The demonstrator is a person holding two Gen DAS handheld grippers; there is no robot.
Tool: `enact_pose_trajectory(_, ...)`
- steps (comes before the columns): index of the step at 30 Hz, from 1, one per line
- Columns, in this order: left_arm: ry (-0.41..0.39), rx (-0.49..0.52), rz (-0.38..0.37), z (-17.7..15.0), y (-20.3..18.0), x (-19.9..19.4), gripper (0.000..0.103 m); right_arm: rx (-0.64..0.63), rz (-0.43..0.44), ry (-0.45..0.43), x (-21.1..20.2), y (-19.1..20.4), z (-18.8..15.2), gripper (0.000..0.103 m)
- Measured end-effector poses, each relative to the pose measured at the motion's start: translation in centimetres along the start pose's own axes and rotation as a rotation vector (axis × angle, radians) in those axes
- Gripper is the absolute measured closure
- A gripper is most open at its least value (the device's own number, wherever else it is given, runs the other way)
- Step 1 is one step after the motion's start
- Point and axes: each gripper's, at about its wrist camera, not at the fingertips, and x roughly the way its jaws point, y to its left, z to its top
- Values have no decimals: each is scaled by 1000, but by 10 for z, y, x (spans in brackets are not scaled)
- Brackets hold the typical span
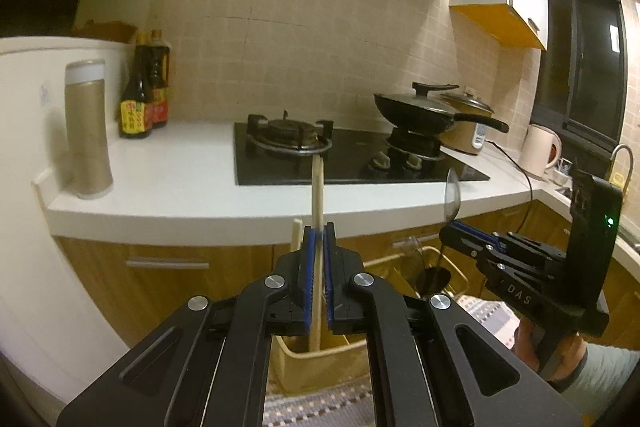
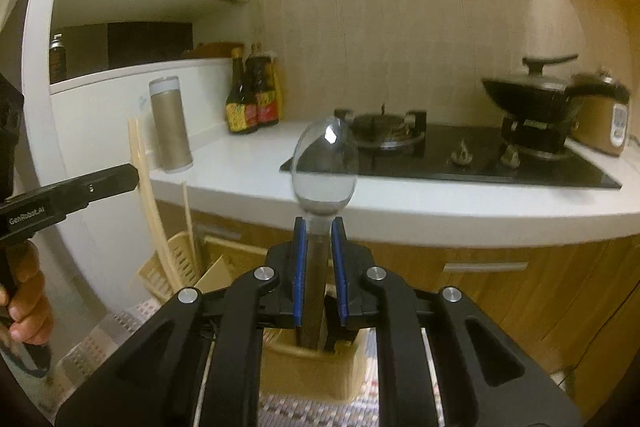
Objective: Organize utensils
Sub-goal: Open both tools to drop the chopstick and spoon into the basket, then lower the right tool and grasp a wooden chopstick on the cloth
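**Operator:** Report jaw state, nearest items first.

**Inspector:** The left gripper (image 1: 319,233) is pinching a pair of wooden chopsticks (image 1: 317,187) between its blue pads, jaws pressed almost together on the thin shafts. The chopsticks are standing roughly upright, lower ends reaching down into a beige utensil holder (image 1: 316,351) directly below the jaws. The right gripper (image 2: 320,231) is pinching the flat handle of a clear plastic spoon (image 2: 325,163), bowl pointing up; the handle is running down between the jaws toward another beige compartment (image 2: 312,367) on the floor side.

**Operator:** Surroundings?

**Inspector:** The holder is sitting below the front edge of the worktop (image 1: 180,167), in front of wooden cabinet doors. More loose chopsticks (image 2: 150,211) are leaning in a slotted basket (image 2: 176,263) beside it. Farther back, a black hob (image 1: 352,155) is occupying the worktop centre, with a lidded wok (image 1: 424,107) on its right burner, sauce bottles (image 1: 142,99) at the back left corner and a tall flask (image 1: 88,131) near the left edge.

**Operator:** Failure risks?

**Inspector:** Judged from this view: the chopsticks are being gripped near mid-length, so a release that is off vertical could be tipping them over the holder rim. The spoon handle is smooth and translucent; it could be slipping or rotating in the pads. Both tools are working close together, so contact between them could be knocking the light holder over.
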Motion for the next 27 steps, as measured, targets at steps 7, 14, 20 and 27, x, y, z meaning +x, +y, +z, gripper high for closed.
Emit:
enact_pose_trajectory(7,43,-35,-54,-8,1,-19,71,45,79,134,-20,-4,-15,81)
enact_pose_trajectory(14,94,-39,-95,-21,-10,-53,60,78,128,328,-43,11,-37,71)
enact_pose_trajectory(20,186,-18,-73,-44,-22,-71,58,113,143,574,-43,34,-75,71)
enact_pose_trajectory(27,298,-37,-38,-84,-20,-78,55,105,135,743,-36,63,-127,71)
